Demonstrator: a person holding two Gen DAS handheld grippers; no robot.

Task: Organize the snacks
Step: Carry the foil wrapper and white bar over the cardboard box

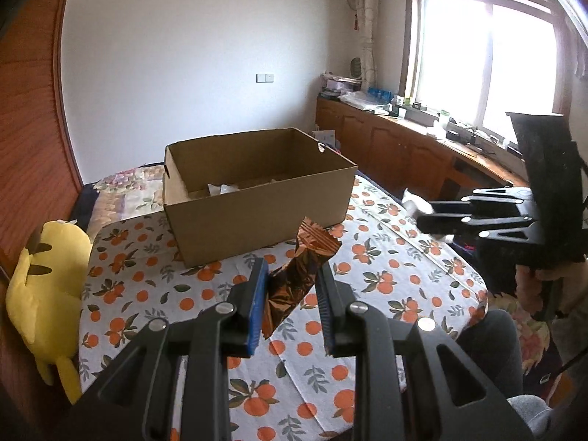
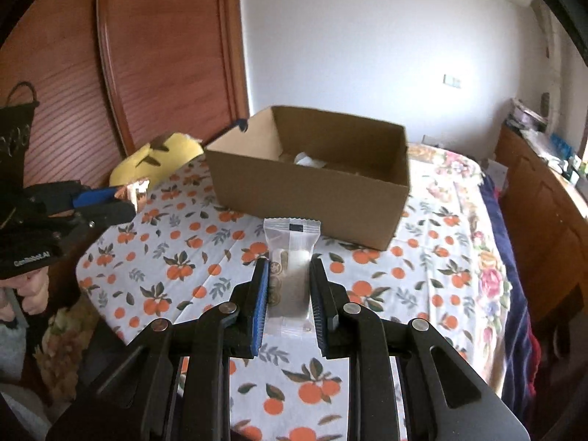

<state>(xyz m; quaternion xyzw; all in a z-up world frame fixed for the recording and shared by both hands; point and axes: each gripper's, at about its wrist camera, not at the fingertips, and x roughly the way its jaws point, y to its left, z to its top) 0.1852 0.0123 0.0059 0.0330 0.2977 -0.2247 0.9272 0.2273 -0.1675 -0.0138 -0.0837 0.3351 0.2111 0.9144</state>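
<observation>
My left gripper (image 1: pixel 290 294) has its fingers (image 1: pixel 257 294) closed on a brown foil snack packet (image 1: pixel 294 275), held above the table (image 1: pixel 147 294) in the lower middle of the left wrist frame. The packet tilts up to the right, its crimped top end free in front of the cardboard box (image 1: pixel 257 198); its lower end is hidden behind the left finger, so I cannot see how far it reaches into the grip.

My right gripper (image 2: pixel 288 294) is clamped on a clear snack packet (image 2: pixel 292 257) with a dark filling, seen in the lower middle of the right wrist frame. It stands upright between the blue pads, and its top seal just overlaps the box's near wall in the picture. Printed marks on its left side are too small for me to read.

The box sits open on the orange-print cloth in the upper middle of both frames. Its near wall hides most of the inside; I can make out only a bit of white wrapping (image 2: pixel 308 160) and some pale shapes that I cannot identify.

In the left wrist frame the right gripper enters from the right edge, cut off by it, with a scrap of white showing at its tip. In the right wrist frame the left gripper comes in at the left edge, and only a shiny glint of its packet shows. A yellow plush toy (image 1: pixel 44 286) lies at the table's left edge, partly out of frame.
</observation>
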